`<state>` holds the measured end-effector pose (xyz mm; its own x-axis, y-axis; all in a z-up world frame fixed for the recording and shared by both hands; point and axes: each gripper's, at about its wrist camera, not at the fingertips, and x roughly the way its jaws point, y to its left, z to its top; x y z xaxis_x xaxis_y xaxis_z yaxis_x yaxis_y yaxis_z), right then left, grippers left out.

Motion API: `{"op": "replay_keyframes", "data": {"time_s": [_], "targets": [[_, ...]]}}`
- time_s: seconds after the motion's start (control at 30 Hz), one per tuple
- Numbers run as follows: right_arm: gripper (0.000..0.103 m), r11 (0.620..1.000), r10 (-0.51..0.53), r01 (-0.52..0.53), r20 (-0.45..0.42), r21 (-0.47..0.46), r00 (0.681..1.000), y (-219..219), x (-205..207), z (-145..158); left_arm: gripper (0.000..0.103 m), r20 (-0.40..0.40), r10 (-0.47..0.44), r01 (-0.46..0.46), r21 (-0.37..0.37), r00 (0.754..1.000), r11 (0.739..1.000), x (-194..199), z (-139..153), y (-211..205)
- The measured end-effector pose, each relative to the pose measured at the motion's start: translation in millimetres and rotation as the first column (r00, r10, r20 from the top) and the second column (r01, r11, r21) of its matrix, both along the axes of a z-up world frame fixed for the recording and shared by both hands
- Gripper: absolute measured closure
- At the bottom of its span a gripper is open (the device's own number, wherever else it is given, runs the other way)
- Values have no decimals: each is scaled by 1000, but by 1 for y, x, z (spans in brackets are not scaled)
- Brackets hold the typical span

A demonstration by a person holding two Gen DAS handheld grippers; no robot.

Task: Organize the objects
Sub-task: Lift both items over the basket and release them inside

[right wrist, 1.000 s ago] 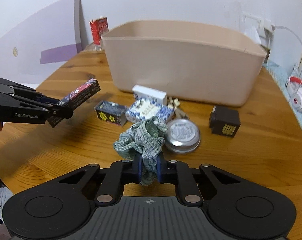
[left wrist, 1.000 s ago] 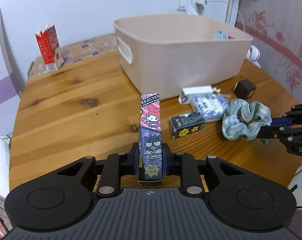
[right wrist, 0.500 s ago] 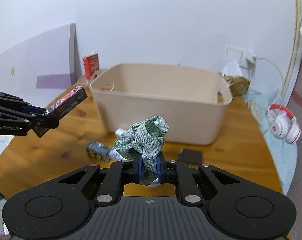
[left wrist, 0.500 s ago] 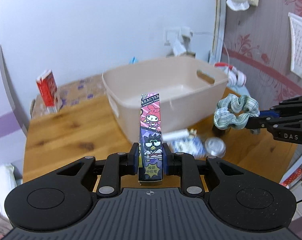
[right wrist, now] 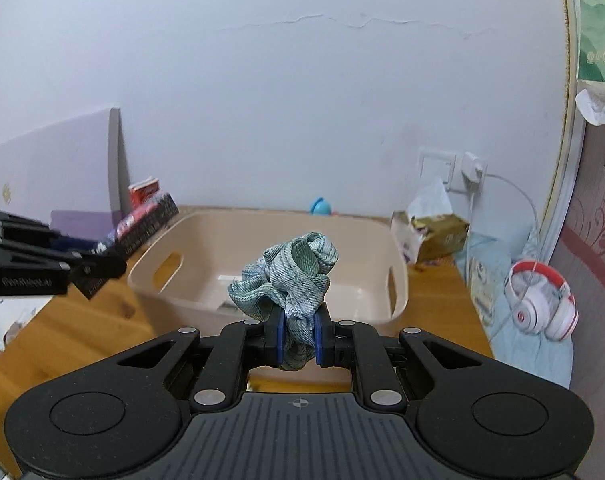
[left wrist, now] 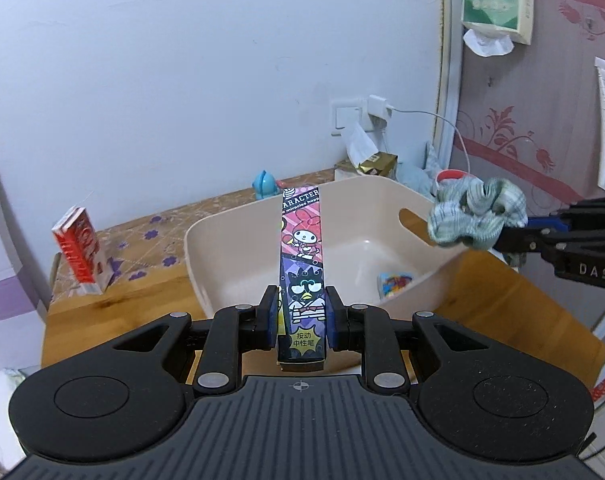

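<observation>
"ARACTER" on pen box (left wrist: 301, 264); "DAS" on right tongs (left wrist: 506, 236).

The left tongs (left wrist: 301, 322) are raised in the air, their two black fingers with blue pads (left wrist: 271, 322) pressed in from either side against the lower end of a long, flat cardboard pen box printed with cartoon characters (left wrist: 301, 264), which sticks straight forward from the grip. In the right wrist view these tongs (right wrist: 98, 258) reach in from the left edge, angled up and to the right.

The right tongs (right wrist: 298, 338) are also held aloft, blue pads (right wrist: 280, 338) squeezed close on a crumpled green-and-white checked fabric scrunchie (right wrist: 288, 276) that bunches up above them. From the left wrist view they (left wrist: 502, 236) enter level from the right edge.
</observation>
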<state>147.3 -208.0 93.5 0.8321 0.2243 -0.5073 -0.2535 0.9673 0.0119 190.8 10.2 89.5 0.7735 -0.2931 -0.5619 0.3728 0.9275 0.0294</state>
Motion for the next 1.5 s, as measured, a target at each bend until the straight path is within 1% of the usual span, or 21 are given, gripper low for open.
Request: {"op": "replay_keyframes", "data": {"time_s": [0.13,0.27,0.4,0.53,0.63,0.83,0.9,0.93,0.97,1.0,1.03,1.07,1.13,1.17,1.2,1.23,1.27,1.37,1.43,1.47,1.5], "targets": [[90,1000,-18,18,15,-13,1000,-6,27,7,80,-33,32,-31,22,999,999,38,-7,-13],[90,999,-30,30,-1,-24,1000,-11,58,6,80,-85,33,-28,51,996,998,71,-21,-27],[90,999,-29,27,-42,-46,999,-12,85,-3,80,-156,41,-28,84,987,996,101,-38,-40],[89,998,-21,14,-100,-68,995,-8,106,-19,80,-234,62,-37,108,970,993,125,-58,-49],[89,997,-15,4,-146,-80,989,-7,118,-32,80,-280,74,-41,124,957,991,132,-70,-51],[89,992,-5,-23,-218,-128,976,-2,131,-57,80,-336,83,-30,160,938,987,142,-85,-56],[87,990,0,-34,-235,-137,972,0,132,-62,76,-328,88,-38,153,940,987,141,-85,-55],[83,991,0,-33,-239,-131,971,-1,132,-62,68,-325,94,-44,157,941,987,140,-85,-55],[69,990,-9,-25,-239,-140,971,-1,132,-61,56,-316,103,-55,155,943,986,138,-84,-54],[62,988,-17,-19,-232,-152,972,-1,131,-60,48,-306,107,-63,150,946,987,136,-82,-53],[59,988,-16,-20,-225,-154,974,0,128,-59,34,-287,107,-70,136,952,988,132,-77,-52],[58,989,-12,-22,-220,-150,975,-1,125,-57,26,-268,105,-74,121,958,990,129,-73,-50],[56,989,-12,-18,-209,-144,978,-3,119,-52,21,-224,101,-82,95,969,992,119,-63,-46],[50,990,-15,-13,-199,-141,980,-5,116,-49,20,-209,99,-82,89,973,993,115,-59,-44],[46,991,-17,-10,-189,-137,982,-6,112,-47,20,-194,99,-83,87,976,993,111,-54,-43],[40,991,-17,-6,-179,-131,984,-8,108,-43,19,-178,101,-86,87,979,992,105,-49,-42],[38,992,-19,-2,-169,-127,985,-10,103,-40,18,-164,103,-89,88,981,992,101,-45,-41],[26,993,-23,6,-141,-122,990,-13,88,-31,17,-125,105,-95,81,987,992,82,-33,-35],[22,993,-21,7,-127,-114,992,-16,78,-26,15,-103,112,-105,70,988,992,68,-26,-28],[16,994,-20,7,-120,-112,993,-18,74,-24,13,-94,118,-112,65,989,992,62,-24,-25],[13,994,-19,7,-114,-113,993,-19,69,-22,12,-85,124,-120,60,989,991,55,-22,-23]]}}
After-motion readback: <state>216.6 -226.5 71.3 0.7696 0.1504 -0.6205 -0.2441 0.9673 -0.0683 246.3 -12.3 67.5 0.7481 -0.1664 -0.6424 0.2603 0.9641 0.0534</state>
